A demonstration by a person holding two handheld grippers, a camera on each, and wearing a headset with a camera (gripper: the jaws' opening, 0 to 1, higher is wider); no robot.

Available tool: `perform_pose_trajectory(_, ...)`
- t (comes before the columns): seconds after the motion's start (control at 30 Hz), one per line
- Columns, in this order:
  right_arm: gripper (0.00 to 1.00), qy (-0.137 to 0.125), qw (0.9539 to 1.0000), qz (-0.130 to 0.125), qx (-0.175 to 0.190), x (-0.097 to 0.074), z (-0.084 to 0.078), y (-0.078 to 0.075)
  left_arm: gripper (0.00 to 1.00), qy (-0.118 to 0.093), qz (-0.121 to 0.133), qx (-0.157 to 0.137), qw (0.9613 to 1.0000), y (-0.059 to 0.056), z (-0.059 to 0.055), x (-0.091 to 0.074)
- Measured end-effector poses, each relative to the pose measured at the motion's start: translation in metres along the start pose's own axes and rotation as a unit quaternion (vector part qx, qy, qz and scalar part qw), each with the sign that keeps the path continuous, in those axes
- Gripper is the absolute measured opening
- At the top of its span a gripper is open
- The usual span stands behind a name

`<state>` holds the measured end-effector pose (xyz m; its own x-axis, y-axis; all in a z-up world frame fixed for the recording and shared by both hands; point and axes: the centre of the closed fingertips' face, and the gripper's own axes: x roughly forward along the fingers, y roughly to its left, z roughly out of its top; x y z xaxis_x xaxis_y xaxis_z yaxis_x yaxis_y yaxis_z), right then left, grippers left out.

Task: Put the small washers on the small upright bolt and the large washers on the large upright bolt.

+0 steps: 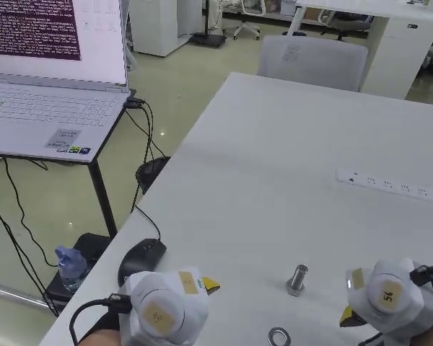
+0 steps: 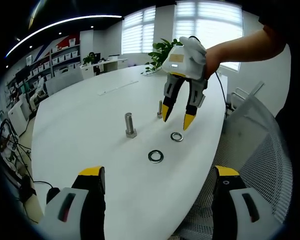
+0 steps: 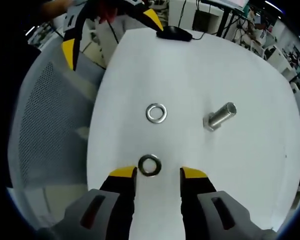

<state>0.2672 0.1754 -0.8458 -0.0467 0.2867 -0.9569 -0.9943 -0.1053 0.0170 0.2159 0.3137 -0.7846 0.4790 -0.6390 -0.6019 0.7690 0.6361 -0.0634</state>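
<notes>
In the head view a laptop (image 1: 54, 108) sits at far left on a stand beside the white table (image 1: 274, 166). A black mouse (image 1: 141, 259) rests at the table's near edge. Next comes the left gripper (image 2: 158, 172), its claw spread wide with nothing between the jaws. Ahead of it the large washer (image 2: 156, 156) lies flat on the table. The large upright bolt (image 2: 129, 125) stands near the washer but apart from it. Further right the small washer (image 2: 177, 136) lies flat, and the small upright bolt (image 2: 160, 109) stands beyond it, beside a jaw of the right gripper (image 3: 159, 172). That claw is also spread. The small washer lies between its yellow tips, closer to one of them, and is not pinched. A power strip (image 1: 390, 186) lies well beyond.
</notes>
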Motion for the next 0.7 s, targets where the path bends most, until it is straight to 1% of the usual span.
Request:
perform_pose_trajectory(0.13,0.36,-0.001,1.0000,0.000,-0.002,0.007,-0.001,0.007,0.88,-0.002,0.000,-0.001,1.0000,0.000,0.000,-0.002)
perform_pose_trajectory(0.2,0.36,0.002,1.0000,0.000,-0.006,0.011,-0.003,0.010,0.88,-0.001,0.000,0.000,1.0000,0.000,0.000,-0.002)
perform_pose_trajectory(0.3,0.36,0.006,1.0000,0.000,-0.005,0.015,-0.005,0.010,0.88,-0.003,0.000,-0.001,1.0000,0.000,0.000,-0.002)
perform_pose_trajectory(0.47,0.35,0.007,0.9999,-0.008,-0.007,0.020,-0.007,0.009,0.87,-0.001,-0.003,0.001,1.0000,-0.002,0.000,-0.001)
perform_pose_trajectory(0.6,0.35,0.007,1.0000,-0.007,0.001,0.024,-0.009,0.010,0.87,-0.001,-0.004,0.001,1.0000,-0.003,-0.001,-0.002)
perform_pose_trajectory(0.7,0.34,0.010,0.9999,-0.009,-0.002,0.026,-0.010,0.012,0.87,-0.001,-0.005,0.000,1.0000,-0.002,-0.002,-0.002)
